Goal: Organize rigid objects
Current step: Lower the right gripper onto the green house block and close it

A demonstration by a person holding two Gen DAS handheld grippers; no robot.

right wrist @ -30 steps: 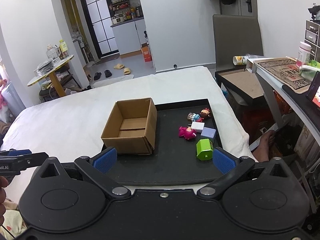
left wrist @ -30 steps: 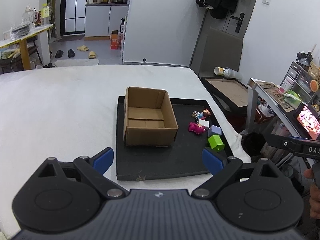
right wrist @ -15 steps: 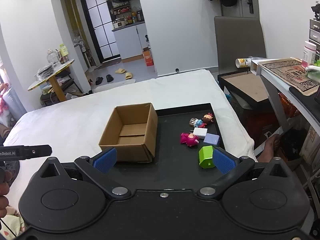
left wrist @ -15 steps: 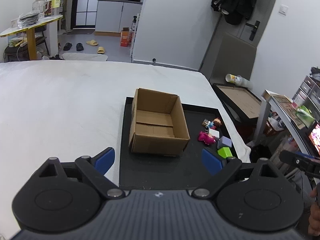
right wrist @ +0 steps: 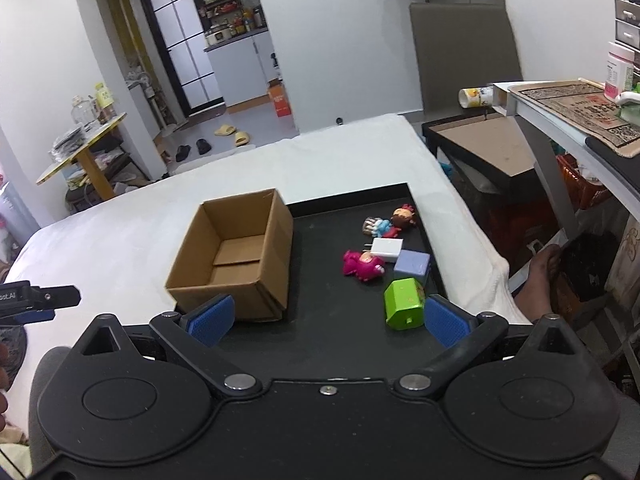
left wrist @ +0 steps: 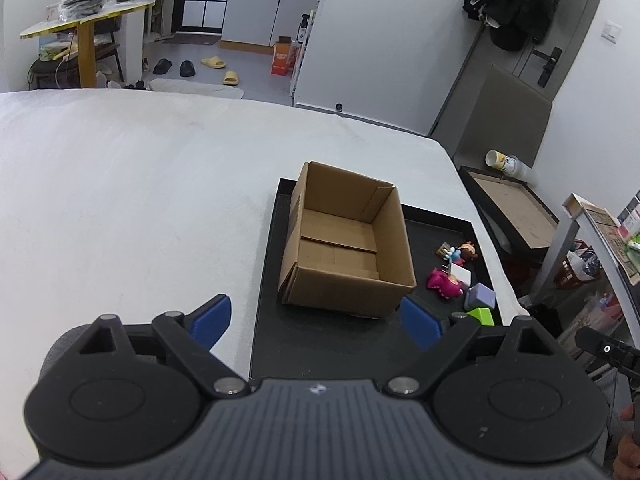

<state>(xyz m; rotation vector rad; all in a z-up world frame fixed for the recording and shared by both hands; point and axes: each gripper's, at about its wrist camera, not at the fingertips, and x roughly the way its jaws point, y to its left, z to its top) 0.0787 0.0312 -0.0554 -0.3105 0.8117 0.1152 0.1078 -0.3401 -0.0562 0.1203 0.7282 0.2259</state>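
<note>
Left hand-held gripper (left wrist: 316, 322) and right hand-held gripper (right wrist: 327, 320), both spread wide and holding nothing, over a black tray (right wrist: 340, 320) on a white bed (left wrist: 140, 200): empty cardboard box (right wrist: 236, 256) at left, small toys (right wrist: 384, 256) clustered at right; no writing legible on them.
</note>
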